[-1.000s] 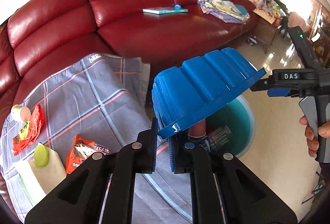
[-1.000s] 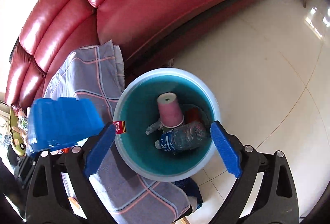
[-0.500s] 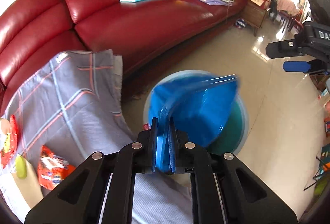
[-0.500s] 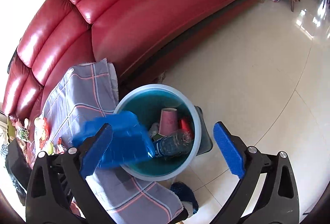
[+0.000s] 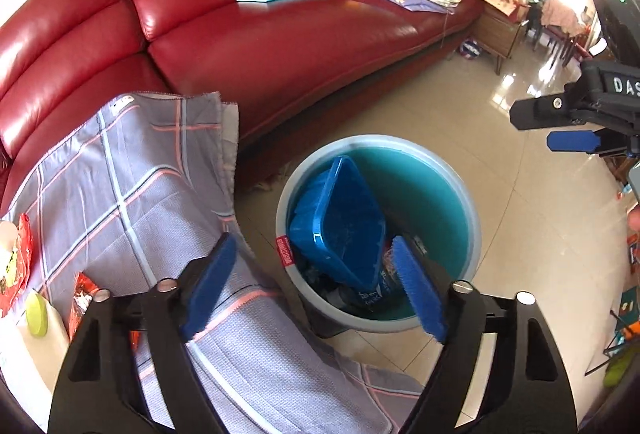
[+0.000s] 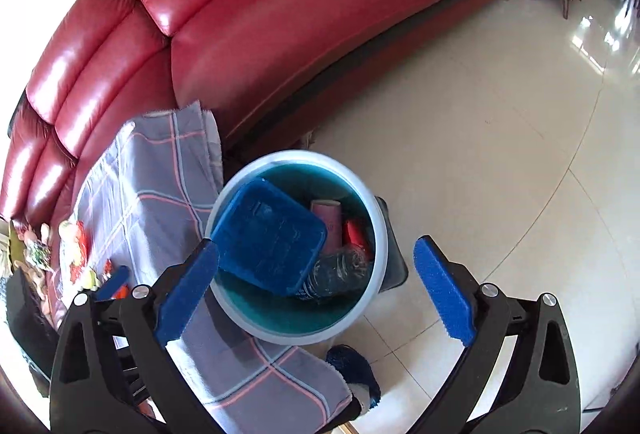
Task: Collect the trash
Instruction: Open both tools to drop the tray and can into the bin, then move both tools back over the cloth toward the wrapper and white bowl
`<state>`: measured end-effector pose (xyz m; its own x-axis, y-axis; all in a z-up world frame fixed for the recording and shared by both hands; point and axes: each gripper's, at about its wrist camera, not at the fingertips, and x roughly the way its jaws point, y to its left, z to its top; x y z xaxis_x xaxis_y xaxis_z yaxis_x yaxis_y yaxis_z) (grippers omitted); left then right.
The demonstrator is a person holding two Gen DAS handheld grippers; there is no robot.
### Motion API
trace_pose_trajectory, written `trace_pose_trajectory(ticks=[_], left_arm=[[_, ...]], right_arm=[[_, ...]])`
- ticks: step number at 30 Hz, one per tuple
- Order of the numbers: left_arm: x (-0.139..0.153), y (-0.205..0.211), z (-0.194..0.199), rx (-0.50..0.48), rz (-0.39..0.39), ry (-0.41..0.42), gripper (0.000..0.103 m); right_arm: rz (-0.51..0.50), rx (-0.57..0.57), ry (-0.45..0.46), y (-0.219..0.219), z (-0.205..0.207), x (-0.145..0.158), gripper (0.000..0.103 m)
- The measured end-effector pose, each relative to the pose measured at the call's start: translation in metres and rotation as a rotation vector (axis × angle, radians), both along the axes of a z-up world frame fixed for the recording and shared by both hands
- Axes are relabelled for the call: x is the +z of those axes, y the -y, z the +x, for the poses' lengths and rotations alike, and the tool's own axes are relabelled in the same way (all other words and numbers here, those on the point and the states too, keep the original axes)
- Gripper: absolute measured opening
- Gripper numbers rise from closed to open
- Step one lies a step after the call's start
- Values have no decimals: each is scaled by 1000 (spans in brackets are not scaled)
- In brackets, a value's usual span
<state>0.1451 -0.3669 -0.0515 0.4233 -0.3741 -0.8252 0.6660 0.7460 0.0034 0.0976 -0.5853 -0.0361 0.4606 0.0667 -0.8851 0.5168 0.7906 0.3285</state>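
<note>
Trash remains on the plaid cloth point(image 5: 132, 194): red snack wrappers point(image 5: 82, 298). Blue plastic tray point(image 5: 340, 226) lies tilted inside the teal bin point(image 5: 460, 194). Left gripper point(image 5: 316, 286) and right gripper point(image 6: 316, 290) hang spread, empty; next comes a reach for a wrapper.

Left gripper point(image 5: 316, 284): two matte black plastic fingers with triangular cut-outs in the lower frames. Each finger carries a ribbed blue pad point(image 5: 418, 292) on its inner face. Silver round-head screws point(image 5: 462, 287) sit on the upper edge of each finger, two per side.

Right gripper point(image 6: 316, 296): same build, black fingers with blue pads point(image 6: 444, 294) and silver screws point(image 6: 490, 290). Seen from the side in the left view, its black body bears white lettering "DAS" point(image 5: 624, 86) and a blue tab beneath. Bare skin of a fingertip point(image 5: 634, 220) shows below that body.
</note>
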Motion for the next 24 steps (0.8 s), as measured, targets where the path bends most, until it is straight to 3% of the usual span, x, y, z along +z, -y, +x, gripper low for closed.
trace_pose_trajectory(ticks=[3,14,24], left_arm=[[3,-10,-1,19,-17,-7,97],[19,-57,-6,76,-57,-46,97],[31,-148,0,222,-81,-62,98]], right_arm=[[1,13,-23,-8,2,-4,94],[-6,92,-52,-56,14,-2,94],[-19,202,-59,-131,36,5,94]])
